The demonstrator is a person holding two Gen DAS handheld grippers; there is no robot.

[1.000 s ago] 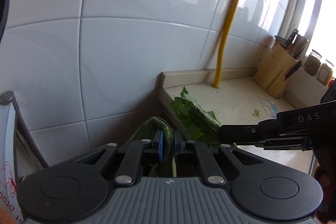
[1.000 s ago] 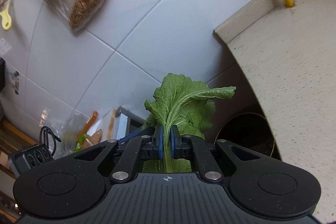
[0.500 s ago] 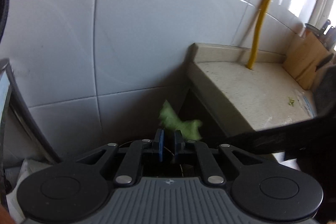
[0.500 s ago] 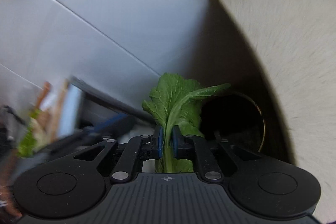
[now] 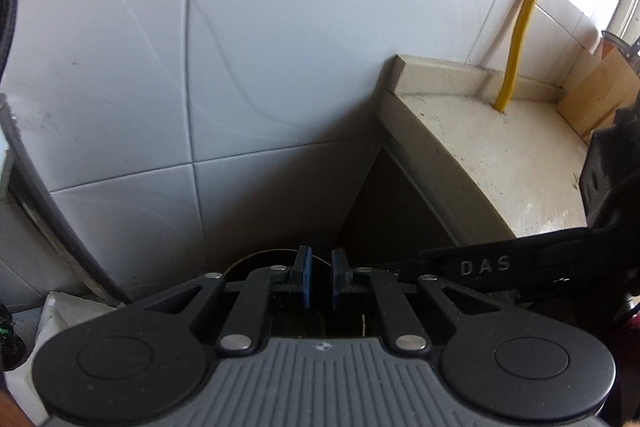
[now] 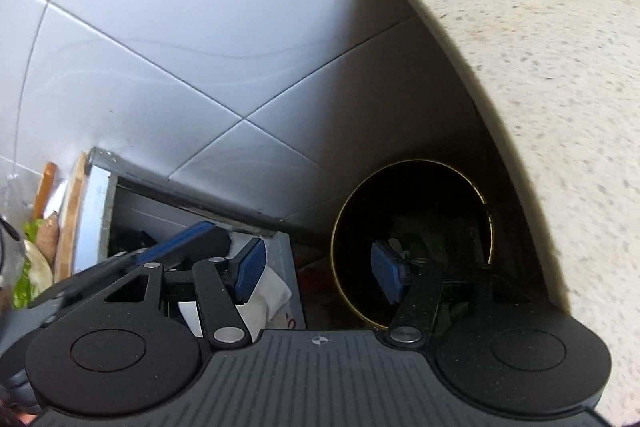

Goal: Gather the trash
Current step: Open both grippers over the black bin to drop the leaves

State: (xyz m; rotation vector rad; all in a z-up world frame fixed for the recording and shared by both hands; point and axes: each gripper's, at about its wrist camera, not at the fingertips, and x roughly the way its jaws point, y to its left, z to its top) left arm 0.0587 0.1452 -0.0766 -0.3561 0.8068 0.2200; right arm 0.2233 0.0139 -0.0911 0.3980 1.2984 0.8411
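A black round bin with a thin gold rim (image 6: 340,227) stands on the floor in the gap between the tiled wall and the counter's end. Its inside is too dark to make out. My right gripper (image 6: 320,275) hangs just above and left of the bin mouth, wide open and empty. In the left wrist view my left gripper (image 5: 320,277) sits shut, with only a narrow slit between its blue pads and nothing held. A sliver of the bin rim (image 5: 260,254) shows under it. No leaf is visible in either view.
The beige speckled counter (image 6: 540,67) overhangs the bin on the right. It carries a yellow pipe (image 5: 520,27) and a wooden knife block (image 5: 600,91). A grey cabinet (image 6: 120,199), a white wrapper (image 6: 268,291) and a cutting board (image 6: 70,207) crowd the left.
The green leaves held in both grippers are gone. The right gripper has opened wide. Both grippers have dropped lower toward the bin.
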